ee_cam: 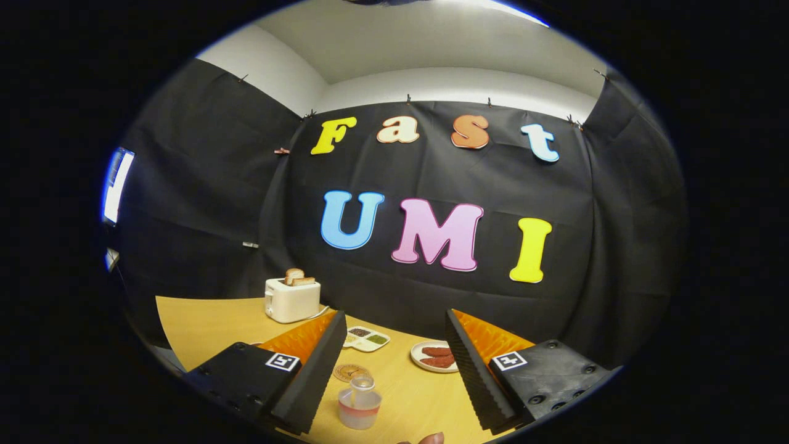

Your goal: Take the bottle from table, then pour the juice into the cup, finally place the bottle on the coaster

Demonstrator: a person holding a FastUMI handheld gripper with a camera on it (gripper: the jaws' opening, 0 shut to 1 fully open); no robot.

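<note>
Bottle [360,401] between spread fingers [394,370], coaster [351,372] just beyond it

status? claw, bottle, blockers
Claw open, holding nothing. Bottle upright on table, between the fingers near the left one. Coaster just beyond. Nothing blocking.

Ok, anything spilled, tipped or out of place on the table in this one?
Nothing stands out. The clear container of pinkish liquid stands upright between the fingers of the open gripper, with no puddle around it; the coaster lies flat just beyond, and the toaster and plate of sausages sit level.
</note>
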